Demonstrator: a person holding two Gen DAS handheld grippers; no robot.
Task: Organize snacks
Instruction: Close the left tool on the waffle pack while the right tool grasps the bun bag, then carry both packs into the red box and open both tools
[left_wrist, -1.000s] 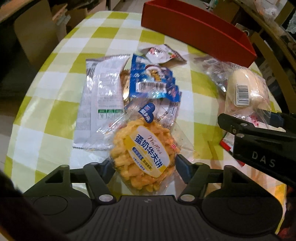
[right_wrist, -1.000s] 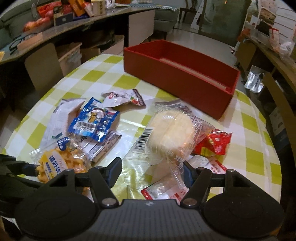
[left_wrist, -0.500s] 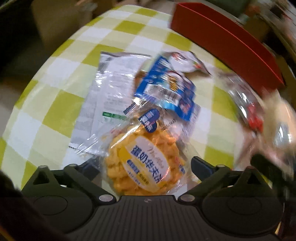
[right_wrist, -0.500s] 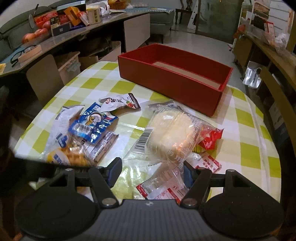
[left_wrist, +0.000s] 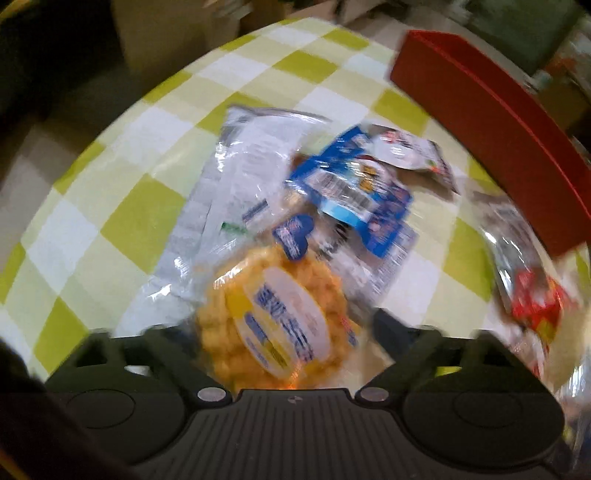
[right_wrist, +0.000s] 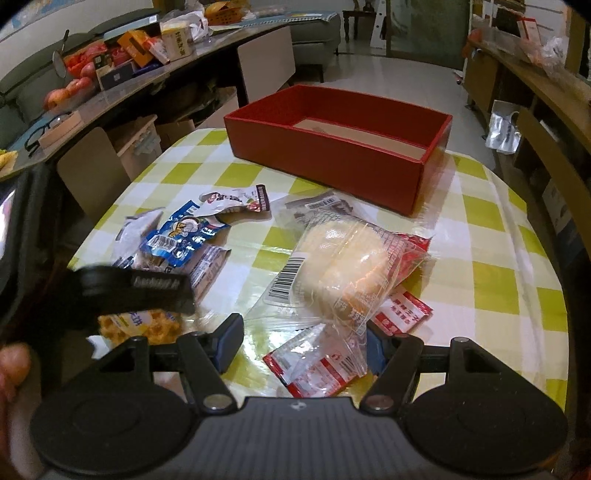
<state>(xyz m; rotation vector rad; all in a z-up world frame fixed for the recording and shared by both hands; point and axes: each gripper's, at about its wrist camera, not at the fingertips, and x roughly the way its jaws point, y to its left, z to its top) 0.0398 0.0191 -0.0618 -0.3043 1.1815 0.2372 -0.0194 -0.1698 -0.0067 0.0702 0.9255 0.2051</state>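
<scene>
My left gripper (left_wrist: 284, 332) is shut on the orange waffle packet (left_wrist: 277, 321) and holds it above the checked table (left_wrist: 140, 221). The same packet shows under the left gripper in the right wrist view (right_wrist: 147, 325). My right gripper (right_wrist: 303, 343) is open over a red-and-white sachet (right_wrist: 317, 365), just in front of a clear bag with a pale bun (right_wrist: 351, 269). The empty red box (right_wrist: 332, 147) stands at the table's far side.
A blue packet (right_wrist: 181, 236), a silver wrapper (left_wrist: 251, 166) and a small white-red packet (right_wrist: 232, 199) lie left of centre. Red sachets (right_wrist: 402, 306) lie beside the bun. Cluttered shelves stand left and right of the table.
My left gripper has lifted the waffle packet off the table and swung left; its view is blurred. My right gripper has risen and pulled back a little, staying open.
</scene>
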